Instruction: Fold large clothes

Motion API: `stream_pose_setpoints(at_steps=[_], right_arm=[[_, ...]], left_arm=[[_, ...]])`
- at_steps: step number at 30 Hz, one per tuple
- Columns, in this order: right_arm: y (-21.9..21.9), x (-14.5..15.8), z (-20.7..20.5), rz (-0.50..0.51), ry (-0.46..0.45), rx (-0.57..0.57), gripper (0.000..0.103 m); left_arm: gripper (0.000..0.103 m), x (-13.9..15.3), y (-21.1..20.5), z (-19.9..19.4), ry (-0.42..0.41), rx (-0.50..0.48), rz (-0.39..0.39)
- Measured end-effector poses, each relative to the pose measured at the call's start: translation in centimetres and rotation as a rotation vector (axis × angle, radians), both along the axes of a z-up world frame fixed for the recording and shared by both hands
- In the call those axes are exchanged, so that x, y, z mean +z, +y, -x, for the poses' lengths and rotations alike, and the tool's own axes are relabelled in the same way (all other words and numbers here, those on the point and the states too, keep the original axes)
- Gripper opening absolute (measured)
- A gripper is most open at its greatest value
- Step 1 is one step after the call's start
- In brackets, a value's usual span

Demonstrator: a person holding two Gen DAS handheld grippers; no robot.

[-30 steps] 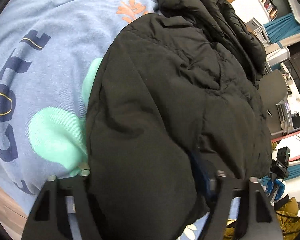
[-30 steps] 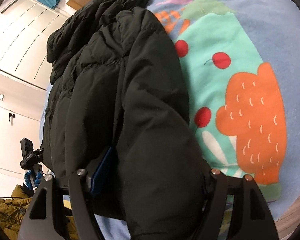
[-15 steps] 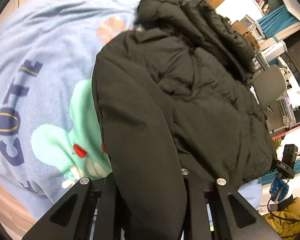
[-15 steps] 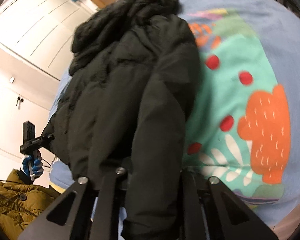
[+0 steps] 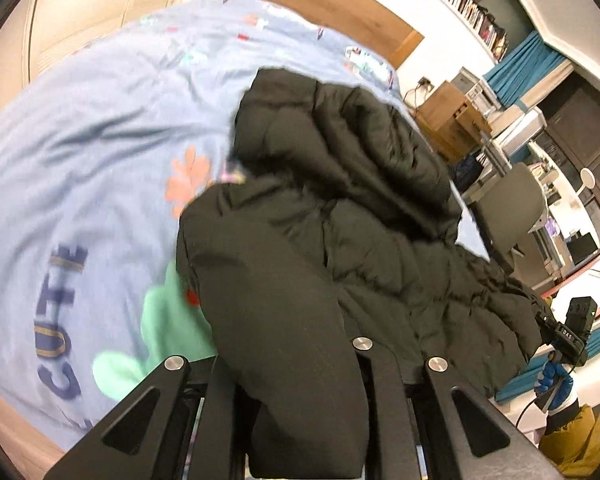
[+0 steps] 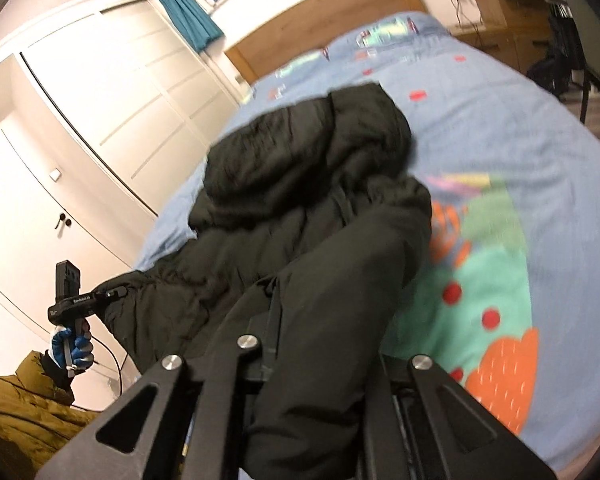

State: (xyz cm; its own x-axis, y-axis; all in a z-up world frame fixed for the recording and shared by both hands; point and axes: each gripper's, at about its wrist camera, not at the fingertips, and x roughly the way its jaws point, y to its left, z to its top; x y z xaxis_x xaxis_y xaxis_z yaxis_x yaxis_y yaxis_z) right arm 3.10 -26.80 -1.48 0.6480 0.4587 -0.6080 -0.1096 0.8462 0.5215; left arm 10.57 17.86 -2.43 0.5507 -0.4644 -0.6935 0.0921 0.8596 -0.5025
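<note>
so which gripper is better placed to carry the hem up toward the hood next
Neither clearly: the left gripper and right gripper each clamp a hem corner of the black padded jacket, its hood straight ahead. Probably move both together.

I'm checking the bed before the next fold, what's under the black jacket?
Under the black jacket lies the blue patterned bedspread; its green and orange prints run beneath the jacket's edge. Whatever sits under the jacket's middle is covered and cannot be seen.
</note>
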Motion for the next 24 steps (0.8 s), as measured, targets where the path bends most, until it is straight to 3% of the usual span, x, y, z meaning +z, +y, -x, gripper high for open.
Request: stream_pose_setpoints(at_steps=[9,13,20,24], right_arm=[[-1.8,3.7,-3.8,-0.040,-0.074,-0.030,0.009],[-2.5,5.8,-6.0,-0.046,-0.106,-0.042,0.009],[-4.4,8.3,-10.4,-0.104,-0.144,-0.107,0.009],[-4.9,8.9,-14.1,-0.085,-0.139,-0.158,0.009]], left_arm=[[0.014,5.2,0.1,-4.0,-0.098,0.022,0.010],[0.014,7.6,0.5,-6.5,-0.141,0.032,0.052],[0.014,9.5,1.4,-10.8,-0.160,0.056,0.122],[0.014,10.4,1.2,-13.9,-0.170,0.063,0.085]])
